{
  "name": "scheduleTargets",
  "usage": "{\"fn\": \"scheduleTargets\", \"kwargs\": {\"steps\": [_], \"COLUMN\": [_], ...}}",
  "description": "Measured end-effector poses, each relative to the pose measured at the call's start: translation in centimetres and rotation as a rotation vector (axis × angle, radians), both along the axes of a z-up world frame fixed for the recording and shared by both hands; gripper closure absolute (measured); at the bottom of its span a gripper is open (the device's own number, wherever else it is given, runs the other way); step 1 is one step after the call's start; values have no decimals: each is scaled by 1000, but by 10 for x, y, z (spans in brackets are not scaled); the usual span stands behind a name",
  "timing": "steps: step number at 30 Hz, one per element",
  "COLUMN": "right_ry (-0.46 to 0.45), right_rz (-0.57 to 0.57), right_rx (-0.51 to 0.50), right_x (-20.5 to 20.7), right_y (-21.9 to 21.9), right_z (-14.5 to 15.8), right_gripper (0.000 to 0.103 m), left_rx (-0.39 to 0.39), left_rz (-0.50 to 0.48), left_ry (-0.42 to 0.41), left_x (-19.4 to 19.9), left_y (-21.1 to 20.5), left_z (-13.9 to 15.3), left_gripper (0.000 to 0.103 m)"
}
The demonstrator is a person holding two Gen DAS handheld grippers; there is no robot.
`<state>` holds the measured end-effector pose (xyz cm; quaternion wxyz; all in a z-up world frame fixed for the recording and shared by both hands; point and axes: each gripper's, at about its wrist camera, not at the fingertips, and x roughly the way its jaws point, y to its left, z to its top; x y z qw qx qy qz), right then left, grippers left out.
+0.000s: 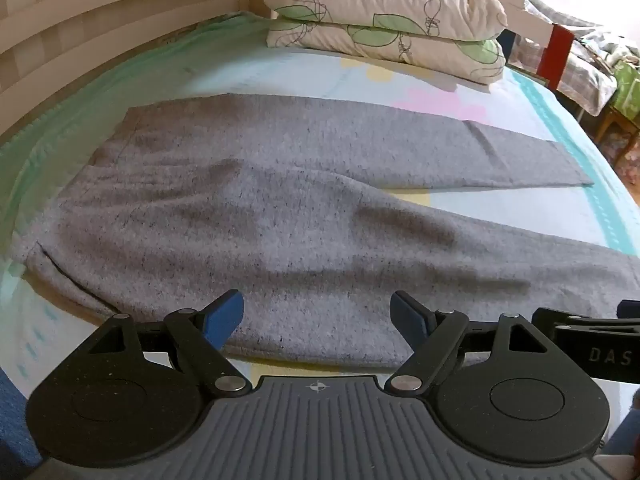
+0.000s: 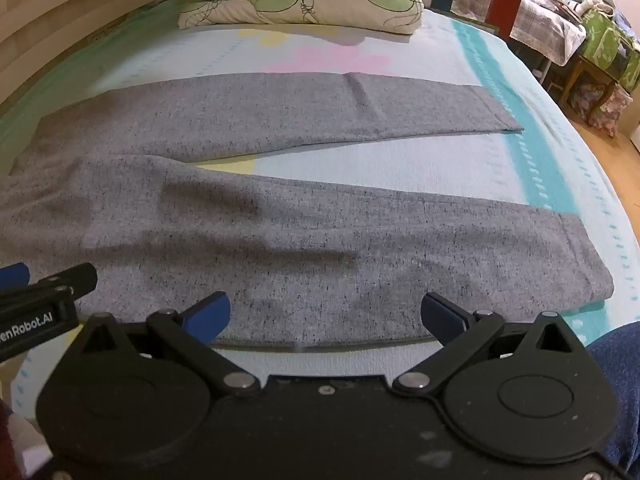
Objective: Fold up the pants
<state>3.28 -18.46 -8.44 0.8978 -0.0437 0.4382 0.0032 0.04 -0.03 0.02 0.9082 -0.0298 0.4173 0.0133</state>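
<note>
Grey speckled pants (image 1: 248, 216) lie spread flat on the bed, waist to the left, both legs running right in a V. The far leg (image 2: 280, 112) and the near leg (image 2: 360, 240) are apart, with sheet showing between them. My left gripper (image 1: 318, 318) hovers open over the near edge of the pants by the hip, nothing between its blue pads. My right gripper (image 2: 324, 314) stands open wider over the near edge of the near leg, also holding nothing. Each gripper shows at the edge of the other's view.
Two stacked floral pillows (image 1: 384, 20) lie at the far end of the bed. A wooden slatted rail (image 1: 100, 20) runs along the left. The pale sheet's turquoise border (image 2: 532, 152) marks the right side, with floor and cluttered furniture (image 2: 592, 60) beyond.
</note>
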Motion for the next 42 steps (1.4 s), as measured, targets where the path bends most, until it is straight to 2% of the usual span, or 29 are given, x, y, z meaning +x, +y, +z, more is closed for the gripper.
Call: {"fn": "scheduleTargets", "kwargs": {"steps": [42], "right_ry": [5], "right_rz": [-1], "right_rx": [4], "right_x": [1], "right_y": [3], "right_z": [-1], "right_gripper": [0], "left_rx": [17], "left_rz": [-20], "left_ry": [23], "left_x": [1], "left_y": [-6], "left_z": [-6], "left_gripper": [23]}}
